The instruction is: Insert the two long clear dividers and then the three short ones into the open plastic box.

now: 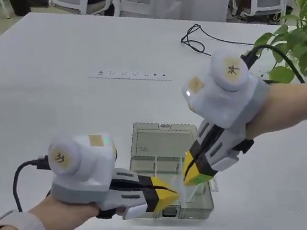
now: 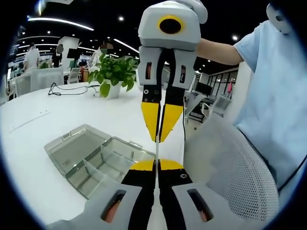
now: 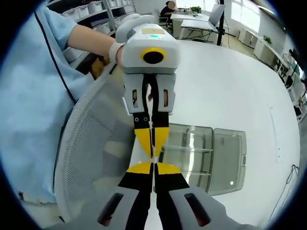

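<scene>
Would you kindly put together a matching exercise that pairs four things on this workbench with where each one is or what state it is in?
Things:
1. plastic box
2. clear divider
3. black cable
4. potted plant

Places or states:
A. lying looped on the far part of the table
B. leafy green, at the right edge of the head view
C. clamped by the left gripper and the right gripper above the box
D. resting on the table with its lid folded open

Pairs: 1-D, 2-C, 3-A, 4-B

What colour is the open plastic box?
Faintly grey-green, see-through plastic box; best in right gripper view.
</scene>
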Demonstrator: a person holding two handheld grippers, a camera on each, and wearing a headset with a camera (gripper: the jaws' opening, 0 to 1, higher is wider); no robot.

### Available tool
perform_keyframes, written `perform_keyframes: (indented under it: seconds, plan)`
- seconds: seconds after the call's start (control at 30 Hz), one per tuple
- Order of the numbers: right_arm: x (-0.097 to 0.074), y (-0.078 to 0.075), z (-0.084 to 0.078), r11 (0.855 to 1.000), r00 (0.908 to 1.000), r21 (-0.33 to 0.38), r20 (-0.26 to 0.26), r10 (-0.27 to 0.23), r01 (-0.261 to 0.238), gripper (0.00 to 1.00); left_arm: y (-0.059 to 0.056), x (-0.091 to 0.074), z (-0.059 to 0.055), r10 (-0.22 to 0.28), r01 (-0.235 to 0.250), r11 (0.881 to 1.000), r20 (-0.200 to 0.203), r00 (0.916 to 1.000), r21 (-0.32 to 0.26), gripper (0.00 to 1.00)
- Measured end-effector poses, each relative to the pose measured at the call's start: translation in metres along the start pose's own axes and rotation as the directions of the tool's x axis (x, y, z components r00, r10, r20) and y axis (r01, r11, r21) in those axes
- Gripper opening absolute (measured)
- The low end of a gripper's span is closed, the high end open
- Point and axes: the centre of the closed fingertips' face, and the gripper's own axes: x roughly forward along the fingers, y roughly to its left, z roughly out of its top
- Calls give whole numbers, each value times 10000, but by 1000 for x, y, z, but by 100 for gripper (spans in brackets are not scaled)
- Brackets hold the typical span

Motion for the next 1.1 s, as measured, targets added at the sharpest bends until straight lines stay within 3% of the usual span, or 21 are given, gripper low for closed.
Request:
perform_keyframes:
  seconds: [0.23,0.7,1.1]
  plan:
    - [3,-3,3,10000,9989,-82,-458,-55,51,2,3,-2,-4,168,-169,9998,-183,9997,-59,0]
    - [9,-12,8,10000,9989,95,-475,-9,13,2,15,-11,-7,745,-751,9967,-220,9970,-292,1]
    - [9,-40,-11,9926,9898,757,-1134,-861,951,2,40,-24,-14,2136,-2146,9763,-341,9763,-284,45]
